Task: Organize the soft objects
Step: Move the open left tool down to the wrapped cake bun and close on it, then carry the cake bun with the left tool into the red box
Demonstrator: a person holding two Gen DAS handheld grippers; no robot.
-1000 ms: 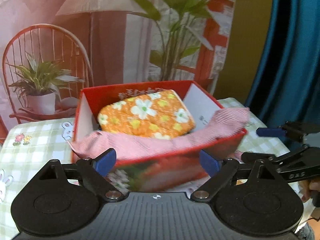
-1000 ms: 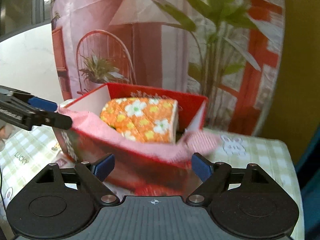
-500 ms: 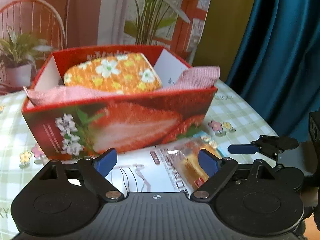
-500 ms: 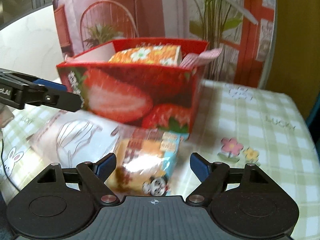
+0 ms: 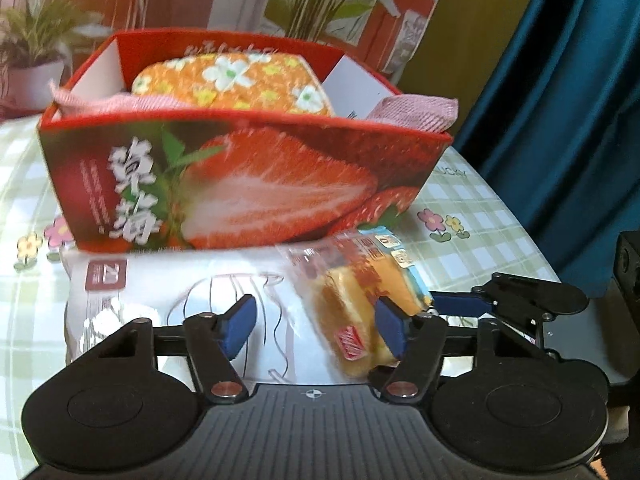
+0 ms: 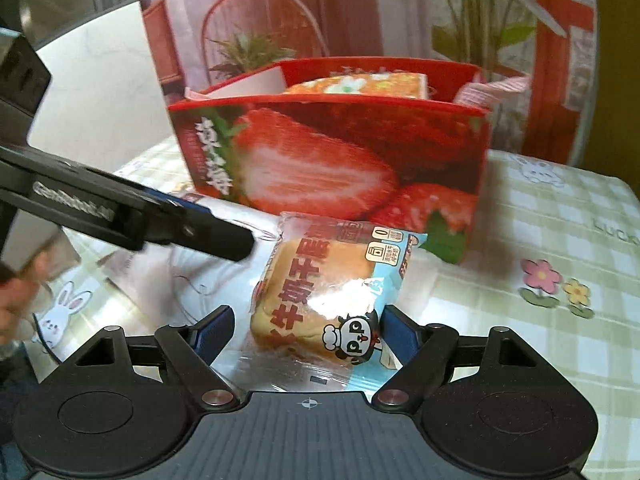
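We are reaching down for two soft packs lying in front of the strawberry box. Our left gripper is closing over the white pack, but its pads are not pressing anything yet. Our right gripper is closing too, with the wrapped bread between its fingers, not squeezed yet. The bread is looking light, squishy and slippery in its shiny wrap, so we are thinking a gentle hold across its middle is best. An orange flowery cushion and a pink cloth are already sitting in the box. Everything is resting on a green checked tablecloth, with a blue curtain behind.
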